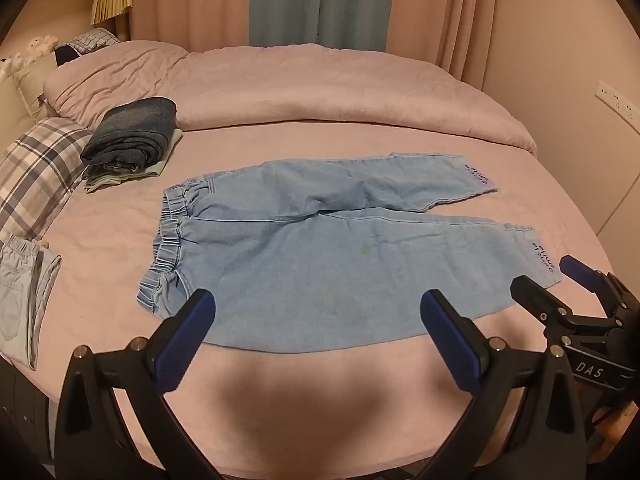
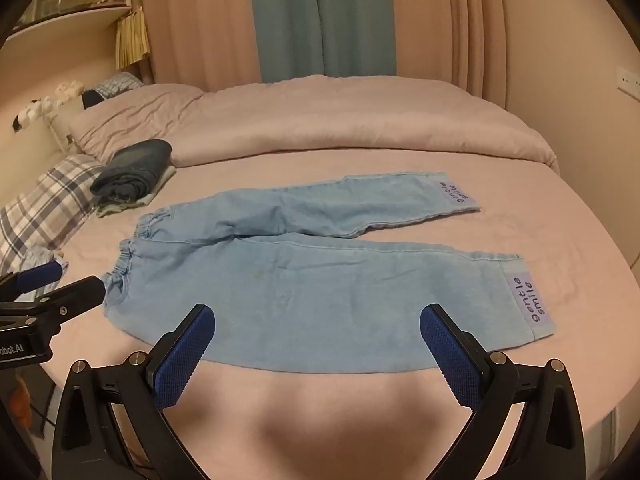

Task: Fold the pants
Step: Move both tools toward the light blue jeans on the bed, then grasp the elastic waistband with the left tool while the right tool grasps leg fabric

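Jaws: left gripper (image 1: 318, 312) and right gripper (image 2: 317, 326) both spread wide, empty.
Pants (image 1: 320, 248): flat on the bed (image 1: 280, 380), mid-frame, just beyond both jaws, untouched.
Waistband (image 2: 128, 264): frame left.
Cuffs (image 2: 528, 304): frame right.

Pants (image 1: 312, 256) are light blue denim, with lilac cuff patches (image 2: 528, 300) lettered in dark blue. Sheet (image 1: 320, 392) and duvet (image 1: 304, 88) are both pale pink. At about 10 o'clock there's a plaid pillow (image 1: 36, 176), white with grey-blue checks, plus dark navy folded clothes (image 1: 132, 136) on something mint-ish, I think. Curtains (image 2: 324, 16) are teal between pink panels. Gripper pads (image 2: 182, 360) are bright blue on black.
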A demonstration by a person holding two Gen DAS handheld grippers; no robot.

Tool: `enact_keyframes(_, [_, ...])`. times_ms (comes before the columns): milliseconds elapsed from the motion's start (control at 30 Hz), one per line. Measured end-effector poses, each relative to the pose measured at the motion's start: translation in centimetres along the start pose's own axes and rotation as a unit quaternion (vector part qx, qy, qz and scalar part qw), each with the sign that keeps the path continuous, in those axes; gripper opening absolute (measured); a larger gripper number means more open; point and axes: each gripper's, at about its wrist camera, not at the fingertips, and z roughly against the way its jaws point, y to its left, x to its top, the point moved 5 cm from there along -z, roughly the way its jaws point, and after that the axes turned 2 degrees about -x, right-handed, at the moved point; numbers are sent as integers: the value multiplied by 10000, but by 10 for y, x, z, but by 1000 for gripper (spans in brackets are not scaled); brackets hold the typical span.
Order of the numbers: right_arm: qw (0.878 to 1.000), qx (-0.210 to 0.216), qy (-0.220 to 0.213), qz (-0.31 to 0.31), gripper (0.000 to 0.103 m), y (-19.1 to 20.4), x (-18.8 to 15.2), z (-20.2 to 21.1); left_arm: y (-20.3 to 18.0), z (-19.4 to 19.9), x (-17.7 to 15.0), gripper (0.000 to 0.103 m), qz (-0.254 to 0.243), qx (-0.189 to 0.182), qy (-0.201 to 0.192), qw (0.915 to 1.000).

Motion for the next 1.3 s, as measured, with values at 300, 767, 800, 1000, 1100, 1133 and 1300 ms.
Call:
enact_keyframes(300, [10000, -44, 40, 20, 102, 1, -2, -2, 2, -4, 3, 103, 21, 9, 57, 10000])
enact_keyframes(767, [9999, -56, 107, 86, 102, 5, -4, -7, 6, -6, -7, 103, 5, -22, -45, 10000])
enact_keyframes(800, [9999, -56, 111, 95, 102, 6, -5, -8, 7, -7, -6, 103, 11, -44, -23, 10000])
enact_keyframes(1000, [9996, 32, 108, 276, 102, 14, -12, -15, 26, -26, -10, 103, 430, -297, -30, 9986])
enact_keyframes(1100, [9986, 174, 81, 501, 102, 25, -17, -20, 42, -39, -15, 102, 1031, -624, -37, 9927])
enact_keyframes(1133, [9979, 244, 112, 596, 102, 30, -20, -24, 48, -42, -18, 102, 1214, -692, -4, 9902])
enact_keyframes(1300, [9918, 674, 288, 1048, 102, 59, -40, -45, 97, -55, -46, 102, 2100, -591, 370, 9752])
